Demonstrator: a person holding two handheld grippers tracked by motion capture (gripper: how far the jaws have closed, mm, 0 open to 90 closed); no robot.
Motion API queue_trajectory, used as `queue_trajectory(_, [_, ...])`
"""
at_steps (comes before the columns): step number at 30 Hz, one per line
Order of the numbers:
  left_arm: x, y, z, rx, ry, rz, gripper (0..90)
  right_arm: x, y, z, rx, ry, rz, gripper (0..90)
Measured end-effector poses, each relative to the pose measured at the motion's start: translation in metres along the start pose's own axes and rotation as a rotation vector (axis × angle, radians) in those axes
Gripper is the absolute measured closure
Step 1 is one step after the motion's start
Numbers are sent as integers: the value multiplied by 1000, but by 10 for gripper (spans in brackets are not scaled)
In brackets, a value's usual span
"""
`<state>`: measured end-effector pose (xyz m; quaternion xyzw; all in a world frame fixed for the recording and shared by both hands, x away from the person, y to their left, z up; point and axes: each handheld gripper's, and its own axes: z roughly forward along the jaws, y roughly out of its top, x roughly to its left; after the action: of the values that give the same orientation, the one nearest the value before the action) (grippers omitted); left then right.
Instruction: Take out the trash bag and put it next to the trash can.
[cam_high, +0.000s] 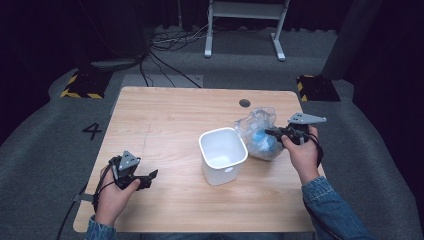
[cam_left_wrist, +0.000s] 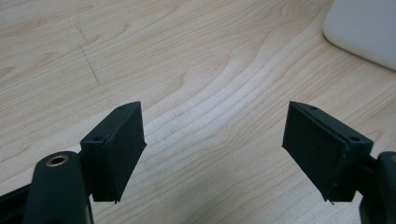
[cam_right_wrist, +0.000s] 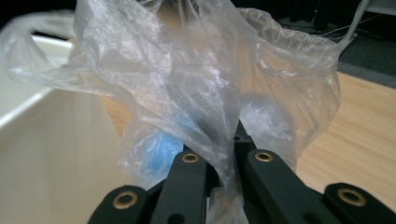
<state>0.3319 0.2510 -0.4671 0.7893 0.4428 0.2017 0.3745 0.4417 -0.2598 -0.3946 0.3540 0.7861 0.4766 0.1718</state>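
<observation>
A clear crumpled plastic bag (cam_high: 258, 131) with something blue (cam_high: 261, 137) inside lies on the wooden table (cam_high: 175, 115), right of a white square bin (cam_high: 222, 155). My right gripper (cam_high: 272, 134) is shut on the bag's film. In the right gripper view the film (cam_right_wrist: 205, 93) runs up from between the closed jaws, with the blue object (cam_right_wrist: 161, 151) behind it and the bin's rim (cam_right_wrist: 51, 100) at the left. My left gripper (cam_high: 147, 177) rests near the table's front left with jaws wide apart. Only bare wood lies between its fingers (cam_left_wrist: 121, 149).
A round cable hole (cam_high: 244, 103) sits at the table's far edge. Beyond the table are floor cables (cam_high: 170, 42), a white frame's legs (cam_high: 245, 30) and yellow-black striped blocks (cam_high: 80, 85). The bin's corner (cam_left_wrist: 364, 32) shows in the left gripper view.
</observation>
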Motion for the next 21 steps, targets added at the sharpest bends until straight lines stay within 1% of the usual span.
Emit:
queue_trajectory(3, [1, 0, 0, 2, 3, -3, 205, 2, -6, 6, 27, 3, -8, 885])
queue_trajectory(6, [1, 0, 0, 1, 2, -2, 205, 4, -10, 10, 42, 11, -13, 882])
queue_trajectory(10, [0, 0, 0, 1, -2, -1, 206, 7, -13, 11, 43, 17, -15, 864])
queue_trajectory(12, [0, 1, 0, 0, -1, -2, 206, 7, -13, 10, 41, 15, -15, 832])
queue_trajectory(14, [0, 2, 0, -1, 1, 6, 206, 7, -12, 8, 31, 5, -11, 772])
queue_trajectory(15, [0, 2, 0, -1, -3, 2, 206, 7, -12, 7, 26, 0, -13, 737])
queue_trajectory(16, [0, 2, 0, 0, -3, 4, 206, 8, -11, 6, 23, -1, -11, 687])
queue_trajectory(19, [0, 2, 0, 0, -2, 6, 206, 9, -8, 0, -7, -11, -23, 529])
queue_trajectory(21, [-1, 2, -1, -3, -3, 5, 206, 10, -5, -5, -21, -14, -30, 461])
